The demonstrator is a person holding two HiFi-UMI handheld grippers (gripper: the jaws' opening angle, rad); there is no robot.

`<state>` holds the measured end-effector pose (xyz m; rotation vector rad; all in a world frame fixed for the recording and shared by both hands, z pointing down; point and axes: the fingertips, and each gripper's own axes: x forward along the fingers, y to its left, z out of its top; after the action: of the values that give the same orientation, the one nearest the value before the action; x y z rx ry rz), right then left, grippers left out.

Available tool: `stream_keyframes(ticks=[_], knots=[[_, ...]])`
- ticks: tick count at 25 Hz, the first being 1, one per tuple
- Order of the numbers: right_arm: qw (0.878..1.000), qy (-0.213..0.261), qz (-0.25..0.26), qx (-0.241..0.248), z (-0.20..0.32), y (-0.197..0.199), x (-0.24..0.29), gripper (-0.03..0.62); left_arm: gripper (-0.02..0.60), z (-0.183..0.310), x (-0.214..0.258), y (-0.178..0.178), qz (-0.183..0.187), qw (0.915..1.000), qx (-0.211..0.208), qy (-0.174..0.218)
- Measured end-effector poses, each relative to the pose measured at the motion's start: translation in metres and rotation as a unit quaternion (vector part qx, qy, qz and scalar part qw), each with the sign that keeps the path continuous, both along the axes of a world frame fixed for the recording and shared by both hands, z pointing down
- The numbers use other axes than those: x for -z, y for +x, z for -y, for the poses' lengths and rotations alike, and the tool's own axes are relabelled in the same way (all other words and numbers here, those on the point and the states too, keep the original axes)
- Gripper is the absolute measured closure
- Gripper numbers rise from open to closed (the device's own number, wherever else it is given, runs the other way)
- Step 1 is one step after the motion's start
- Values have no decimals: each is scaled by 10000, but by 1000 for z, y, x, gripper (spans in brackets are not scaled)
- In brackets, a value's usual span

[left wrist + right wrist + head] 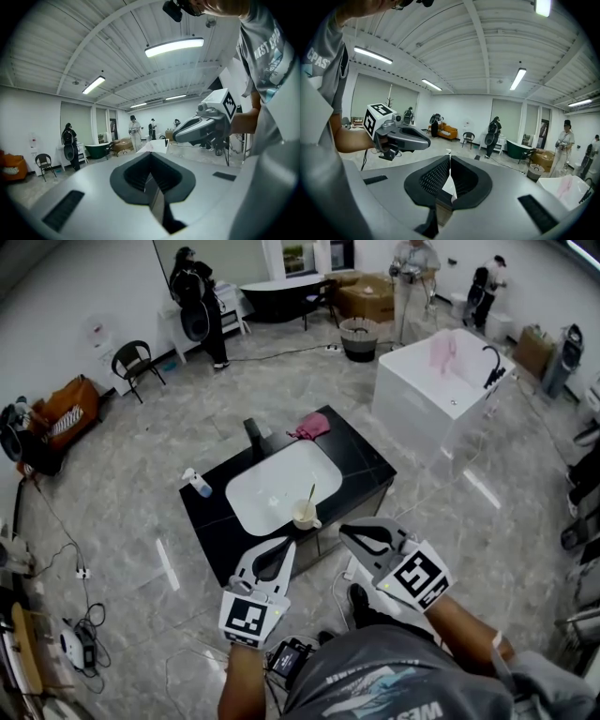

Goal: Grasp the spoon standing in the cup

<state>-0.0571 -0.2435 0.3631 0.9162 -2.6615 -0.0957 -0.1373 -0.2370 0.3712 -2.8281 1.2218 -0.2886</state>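
Note:
A pale cup (305, 515) stands on the near rim of the white sink basin (262, 498), with a thin spoon (310, 494) standing upright in it. My left gripper (285, 542) hovers just in front of the cup, slightly left, shut and empty. Shut and empty as well, my right gripper (345, 529) hangs a little to the cup's right. Neither gripper touches the cup. Both gripper views look out level across the room, so neither shows the cup. The left gripper view shows its shut jaws (151, 153), the right gripper view its own (449, 156).
The sink sits in a black counter (361, 460) with a black faucet (255, 435), a pink cloth (310, 426) and a small bottle (198, 484). A white bathtub (441, 390) stands at the back right. Several people stand far off. Cables lie on the floor at left.

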Motion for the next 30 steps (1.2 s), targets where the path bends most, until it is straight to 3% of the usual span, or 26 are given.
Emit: stream_keyframes(ticks=[18, 30], knots=[[9965, -543, 97, 632, 88, -18, -35, 560, 580, 75, -19, -7, 161, 9975, 618, -313], [9899, -1205, -226, 710, 136, -19, -107, 560, 580, 102, -61, -19, 87, 9921, 1001, -744]])
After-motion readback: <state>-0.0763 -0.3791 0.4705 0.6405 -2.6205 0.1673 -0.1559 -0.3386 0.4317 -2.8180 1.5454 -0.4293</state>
